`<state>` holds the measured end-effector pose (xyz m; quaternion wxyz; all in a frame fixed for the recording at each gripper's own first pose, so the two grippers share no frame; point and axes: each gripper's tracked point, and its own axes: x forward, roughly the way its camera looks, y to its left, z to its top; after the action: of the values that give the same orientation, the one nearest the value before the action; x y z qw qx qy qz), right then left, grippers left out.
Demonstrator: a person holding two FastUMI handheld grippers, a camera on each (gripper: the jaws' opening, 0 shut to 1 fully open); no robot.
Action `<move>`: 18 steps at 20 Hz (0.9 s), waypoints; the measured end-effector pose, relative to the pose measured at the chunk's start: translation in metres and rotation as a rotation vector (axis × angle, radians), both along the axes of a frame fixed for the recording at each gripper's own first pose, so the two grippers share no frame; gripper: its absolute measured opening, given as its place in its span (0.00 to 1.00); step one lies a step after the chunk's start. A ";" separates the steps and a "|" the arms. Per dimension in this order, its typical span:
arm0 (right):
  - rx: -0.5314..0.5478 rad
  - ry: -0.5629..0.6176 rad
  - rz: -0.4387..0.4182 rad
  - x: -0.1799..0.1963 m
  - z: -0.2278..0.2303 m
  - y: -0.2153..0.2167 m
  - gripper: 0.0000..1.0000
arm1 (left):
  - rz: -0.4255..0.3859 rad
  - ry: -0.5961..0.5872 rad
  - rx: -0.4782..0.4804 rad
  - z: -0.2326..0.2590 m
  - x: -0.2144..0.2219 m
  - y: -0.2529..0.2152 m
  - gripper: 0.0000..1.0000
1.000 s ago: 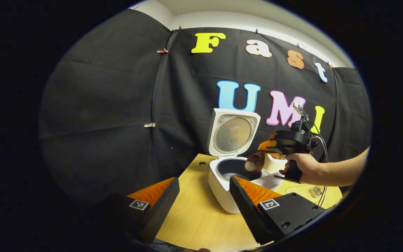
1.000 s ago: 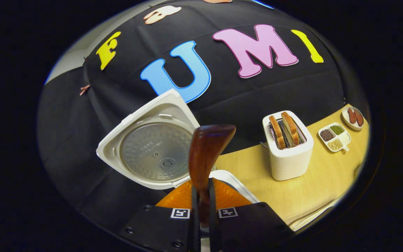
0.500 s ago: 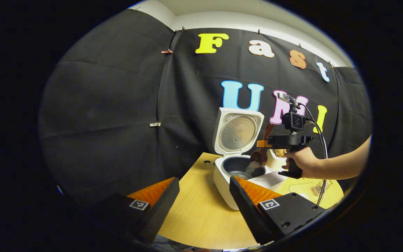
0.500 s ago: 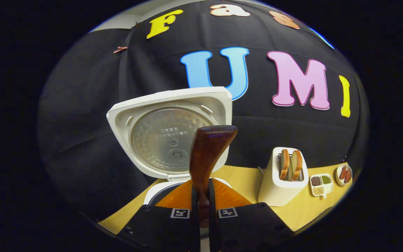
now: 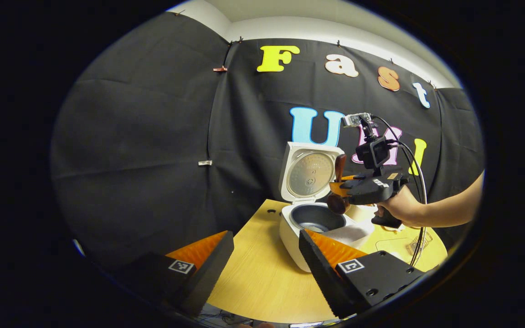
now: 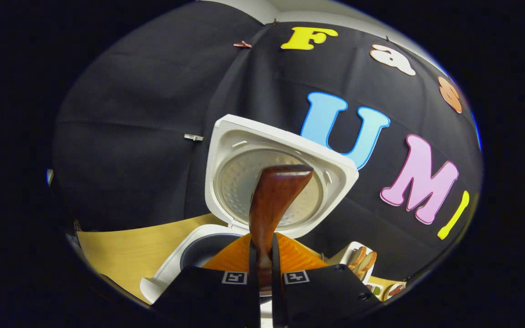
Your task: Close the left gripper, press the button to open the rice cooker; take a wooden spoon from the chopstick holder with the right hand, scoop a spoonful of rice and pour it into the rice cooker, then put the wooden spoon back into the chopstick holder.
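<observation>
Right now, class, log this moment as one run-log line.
lid: open | left hand-held gripper: open, idle | right hand-held gripper: shut on spoon above cooker | rice: in pot

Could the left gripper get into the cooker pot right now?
Probably not cleanly. The left gripper hangs open, short of the cooker, whose lid stands up, but the right gripper, shut on the spoon, hangs over the pot.
</observation>
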<state>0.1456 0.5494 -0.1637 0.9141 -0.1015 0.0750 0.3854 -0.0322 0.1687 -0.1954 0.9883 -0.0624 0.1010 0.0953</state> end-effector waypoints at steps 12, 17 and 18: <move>0.096 0.073 0.000 -0.007 0.020 -0.009 0.14 | -0.017 -0.016 0.009 0.007 -0.011 -0.017 0.99; 0.286 0.263 -0.052 -0.008 0.036 -0.036 0.14 | -0.033 -0.020 0.018 0.012 -0.013 -0.029 0.99; 0.321 0.290 -0.059 -0.009 0.041 -0.044 0.14 | -0.039 -0.023 0.022 0.013 -0.014 -0.033 0.99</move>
<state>0.1362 0.5058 -0.1232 0.9092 0.1042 0.1460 0.3758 -0.0461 0.1353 -0.1826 0.9917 -0.0506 0.0897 0.0765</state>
